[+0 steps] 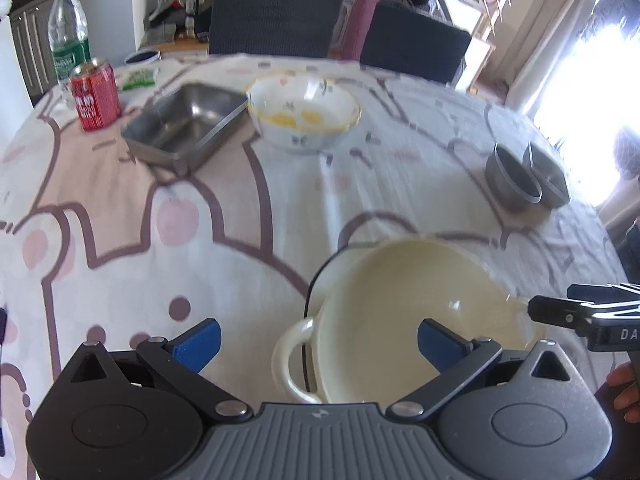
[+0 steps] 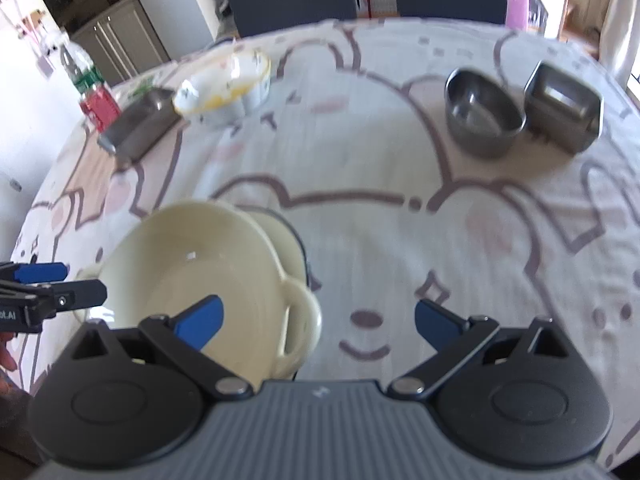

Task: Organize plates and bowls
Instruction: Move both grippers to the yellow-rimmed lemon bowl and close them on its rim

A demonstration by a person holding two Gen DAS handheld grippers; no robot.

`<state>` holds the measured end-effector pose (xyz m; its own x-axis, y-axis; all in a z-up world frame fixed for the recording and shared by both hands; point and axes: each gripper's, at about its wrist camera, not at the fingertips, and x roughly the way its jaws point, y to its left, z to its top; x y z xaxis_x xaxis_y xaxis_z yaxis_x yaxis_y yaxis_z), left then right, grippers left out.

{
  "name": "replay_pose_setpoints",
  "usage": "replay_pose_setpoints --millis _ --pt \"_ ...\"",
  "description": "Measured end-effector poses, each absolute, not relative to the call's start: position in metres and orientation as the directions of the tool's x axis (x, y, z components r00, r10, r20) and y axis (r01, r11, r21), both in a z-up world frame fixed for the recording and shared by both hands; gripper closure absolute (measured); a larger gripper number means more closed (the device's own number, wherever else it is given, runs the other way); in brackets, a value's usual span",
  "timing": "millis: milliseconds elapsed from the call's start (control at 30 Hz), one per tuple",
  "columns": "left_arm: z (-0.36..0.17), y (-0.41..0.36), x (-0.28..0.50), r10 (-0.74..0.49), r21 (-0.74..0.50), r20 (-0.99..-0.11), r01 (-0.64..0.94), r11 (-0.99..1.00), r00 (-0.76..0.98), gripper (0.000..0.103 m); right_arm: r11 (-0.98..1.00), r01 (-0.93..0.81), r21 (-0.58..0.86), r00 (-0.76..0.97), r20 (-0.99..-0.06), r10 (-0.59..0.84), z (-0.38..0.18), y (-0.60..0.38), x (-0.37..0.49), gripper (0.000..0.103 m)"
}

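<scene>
Left gripper [image 1: 318,340]: black linkage arms, blue fingertip pads [image 1: 200,342], silver pivot screws, grey ribbed housing.
Right gripper [image 2: 318,322]: matching build; white lettering on its body.
Skin: bare fingers [image 1: 622,390].

cloth-covered table [image 2: 400,240], bowls [image 2: 192,276], steel tins [image 2: 482,116]

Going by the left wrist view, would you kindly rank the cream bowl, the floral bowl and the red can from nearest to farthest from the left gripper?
1. Cream bowl, right in front of the left gripper, between its open fingers and slightly right.
2. Floral bowl, mid-table, straight ahead beside the steel tray.
3. Red can, far left, by the water bottle.
</scene>
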<state>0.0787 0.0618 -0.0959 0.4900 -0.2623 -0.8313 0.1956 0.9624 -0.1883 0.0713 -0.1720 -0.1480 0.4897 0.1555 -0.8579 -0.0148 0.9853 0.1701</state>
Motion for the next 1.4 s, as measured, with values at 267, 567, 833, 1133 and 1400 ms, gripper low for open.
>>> replay_pose_setpoints --millis 267,567,833,1133,1400 --pt "-0.048 0.057 0.099 -0.225 -0.165 -0.708 0.153 0.974 0.67 0.0 0.98 -0.099 0.174 0.618 -0.761 0.197 -0.097 -0.186 0.098 0.0" --pt "-0.036 0.047 0.177 -0.22 -0.248 -0.626 0.077 0.966 0.748 0.007 0.968 -0.188 0.163 0.726 -0.641 0.249 -0.079 -0.188 0.203 0.0" --pt "-0.088 0.069 0.249 -0.204 -0.365 -0.698 -0.095 0.926 0.687 0.028 0.953 -0.215 0.213 0.656 -0.692 0.302 -0.117 -0.169 0.312 0.003" --pt "-0.137 0.075 0.29 -0.184 -0.349 -0.767 -0.159 0.923 0.615 0.042 0.924 -0.207 0.32 0.532 -0.756 0.381 -0.184 -0.131 0.385 0.041" --pt "-0.159 0.069 0.305 -0.152 -0.32 -0.802 -0.201 0.926 0.578 0.074 0.926 -0.2 0.321 0.497 -0.781 0.378 -0.219 -0.119 0.401 0.074"
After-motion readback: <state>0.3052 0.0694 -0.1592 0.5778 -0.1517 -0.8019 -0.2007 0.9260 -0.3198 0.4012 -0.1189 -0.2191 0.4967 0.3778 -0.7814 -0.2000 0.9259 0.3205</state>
